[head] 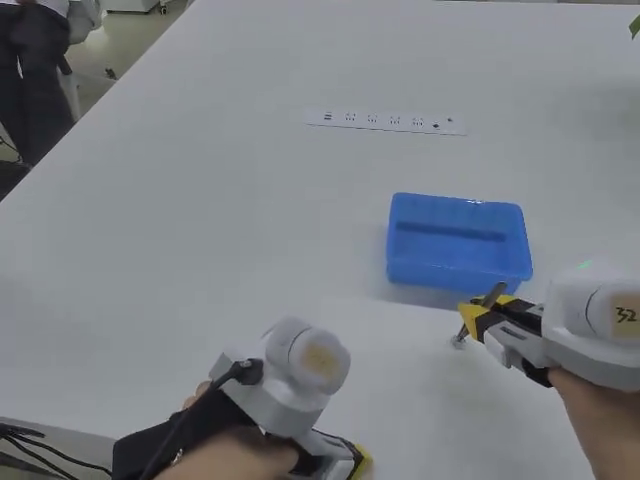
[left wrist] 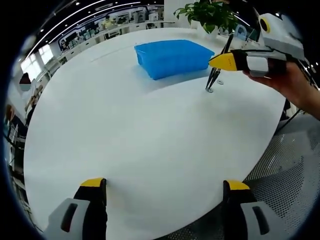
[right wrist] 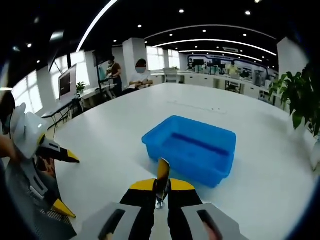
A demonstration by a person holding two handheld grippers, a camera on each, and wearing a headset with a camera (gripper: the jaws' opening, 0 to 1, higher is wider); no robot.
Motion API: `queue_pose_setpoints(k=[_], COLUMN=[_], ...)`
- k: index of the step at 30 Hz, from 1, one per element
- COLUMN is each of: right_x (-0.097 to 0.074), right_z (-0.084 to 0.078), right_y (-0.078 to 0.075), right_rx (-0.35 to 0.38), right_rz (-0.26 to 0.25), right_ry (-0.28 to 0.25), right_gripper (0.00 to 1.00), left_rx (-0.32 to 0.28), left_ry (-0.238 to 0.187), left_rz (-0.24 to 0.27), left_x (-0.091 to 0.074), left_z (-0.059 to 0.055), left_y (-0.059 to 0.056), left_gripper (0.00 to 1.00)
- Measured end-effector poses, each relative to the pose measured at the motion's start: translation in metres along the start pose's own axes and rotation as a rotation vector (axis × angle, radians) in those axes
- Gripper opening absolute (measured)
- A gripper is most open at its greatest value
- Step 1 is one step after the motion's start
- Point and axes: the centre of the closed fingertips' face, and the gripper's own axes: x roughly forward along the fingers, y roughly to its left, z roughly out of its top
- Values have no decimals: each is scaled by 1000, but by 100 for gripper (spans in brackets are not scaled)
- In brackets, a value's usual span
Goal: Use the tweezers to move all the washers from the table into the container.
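A broad white table [head: 200, 230] stretches across an open office floor. At the bottom of the frame, your left gripper [left wrist: 164, 184] hangs with its jaws spread wide, holding nothing. At lower right, your right gripper [head: 476, 320] is clenched on the tweezers [head: 463, 333], their tips down at the tabletop just in front of the blue container [head: 455, 206]. Whether a washer sits at the tips is too small to tell. A power strip [head: 385, 121] lies beyond, at upper centre.

An open-plan office or lab hall: ahead of the right tongs [right wrist: 161, 186] the white desk [right wrist: 125, 120] stretches toward rows of workstations [right wrist: 220, 67] under ceiling strip lights [right wrist: 220, 41]; a potted plant [right wrist: 300, 100] stands to their right, and a person [right wrist: 114, 70] far off to their left.
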Motion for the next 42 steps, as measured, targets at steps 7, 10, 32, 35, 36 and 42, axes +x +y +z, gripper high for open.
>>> queue_pose_setpoints(k=[7, 10, 32, 35, 36, 42], right_x=[0, 0, -24, -15, -10, 18], right_z=[-1, -1, 85, 92, 94, 87], right_y=[1, 0, -11, -17, -19, -34], right_rx=[-8, -1, -19, -30, -27, -27], right_rz=[-3, -1, 6, -8, -12, -49], right_ry=[0, 5, -146, -156, -158, -131], right_gripper=[4, 4, 4, 4, 4, 4], left_rx=[-1, -37, -45, -68, -82, -128], left_ry=[-4, -7, -518, -528, -535, -548], left_rz=[-1, -7, 226, 230, 232, 238], left_x=[-1, -3, -84, -85, -87, -88], left_z=[0, 2, 64, 65, 65, 65], left_y=[0, 0, 35, 40, 42, 47], left_gripper=[99, 99, 99, 99, 99, 99])
